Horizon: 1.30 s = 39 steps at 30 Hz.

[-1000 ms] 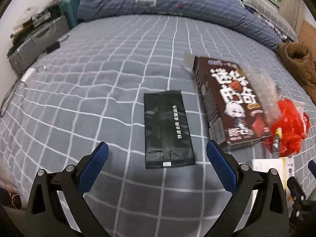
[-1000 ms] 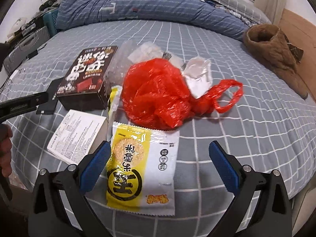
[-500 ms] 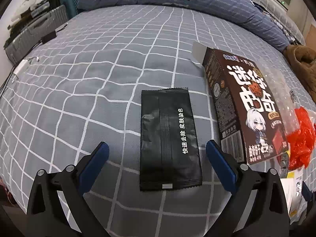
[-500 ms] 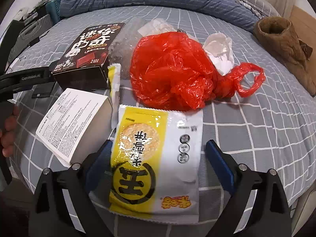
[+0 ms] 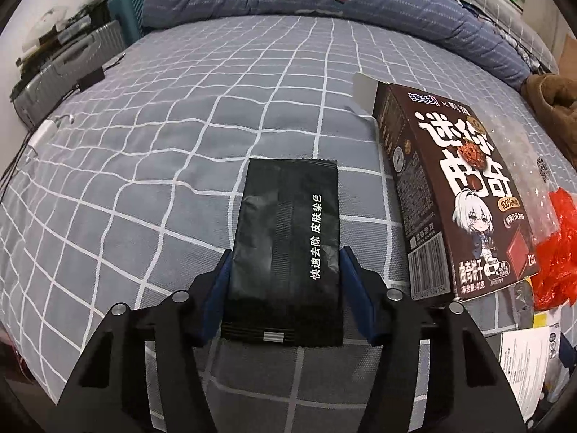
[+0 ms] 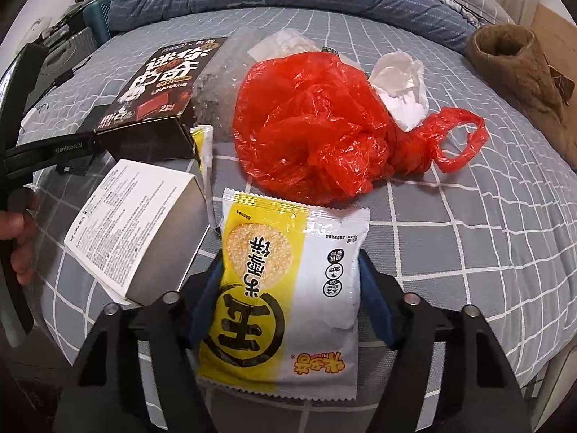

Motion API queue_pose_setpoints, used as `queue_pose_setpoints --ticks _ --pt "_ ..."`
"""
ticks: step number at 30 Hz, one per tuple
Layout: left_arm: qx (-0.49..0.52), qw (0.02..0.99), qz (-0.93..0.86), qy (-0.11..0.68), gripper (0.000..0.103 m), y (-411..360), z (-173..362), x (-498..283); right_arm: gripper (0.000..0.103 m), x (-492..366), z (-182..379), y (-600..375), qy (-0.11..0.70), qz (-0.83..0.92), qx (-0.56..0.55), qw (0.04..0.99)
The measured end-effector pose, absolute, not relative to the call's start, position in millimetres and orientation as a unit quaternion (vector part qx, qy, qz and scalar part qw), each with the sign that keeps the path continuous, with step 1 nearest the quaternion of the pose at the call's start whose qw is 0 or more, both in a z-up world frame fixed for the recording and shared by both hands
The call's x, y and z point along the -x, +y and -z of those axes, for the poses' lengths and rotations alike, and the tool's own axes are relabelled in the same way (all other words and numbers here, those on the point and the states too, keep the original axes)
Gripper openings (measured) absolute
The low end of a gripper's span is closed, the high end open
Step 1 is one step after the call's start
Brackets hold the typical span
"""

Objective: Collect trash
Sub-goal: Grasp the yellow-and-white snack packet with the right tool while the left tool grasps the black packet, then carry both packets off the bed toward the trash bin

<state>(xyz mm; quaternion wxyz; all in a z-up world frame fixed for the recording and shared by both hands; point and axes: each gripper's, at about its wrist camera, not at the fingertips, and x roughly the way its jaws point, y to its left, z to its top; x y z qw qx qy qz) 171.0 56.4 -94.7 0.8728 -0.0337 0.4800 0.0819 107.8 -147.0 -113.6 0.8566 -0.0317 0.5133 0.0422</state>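
Black packet (image 5: pixel 286 238) flat on bed (image 5: pixel 180 137), long axis pointing away from left claw (image 5: pixel 285 263); jaws just closed, squeezing its sides. Right claw (image 6: pixel 288 278) just closed on yellow snack bag (image 6: pixel 288 288), lengthwise too. Red bag (image 6: pixel 317 122) crumpled behind.

The red bag (image 5: pixel 555 252) is cut off at the left-wrist view's right edge, and the clear wrapper (image 6: pixel 220 72) lies partly hidden behind the brown box (image 6: pixel 162 83).
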Motion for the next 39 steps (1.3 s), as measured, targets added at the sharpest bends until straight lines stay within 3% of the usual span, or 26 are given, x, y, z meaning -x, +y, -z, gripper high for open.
queue_pose_setpoints --ticks 1,3,5,15,39 --pt "0.035 0.873 -0.081 0.479 0.054 56.7 94.9 -170.6 0.059 -108.4 113.6 -147.5 0.513 -0.042 0.032 0.857" --pt "0.038 0.874 -0.082 0.477 0.039 59.3 93.8 -169.5 0.053 -108.1 113.4 -148.1 0.514 -0.044 0.031 0.856" --pt "0.041 0.875 -0.084 0.475 0.034 60.7 92.4 -168.1 0.047 -108.0 112.6 -149.4 0.513 -0.043 0.029 0.857" --pt "0.053 0.881 -0.091 0.461 0.015 64.7 85.7 -161.1 0.037 -108.0 107.2 -152.1 0.51 -0.041 0.023 0.859" --pt "0.035 0.885 -0.034 0.462 0.015 36.4 59.1 -102.2 0.036 -81.2 78.2 -149.4 0.487 -0.034 0.048 0.872"
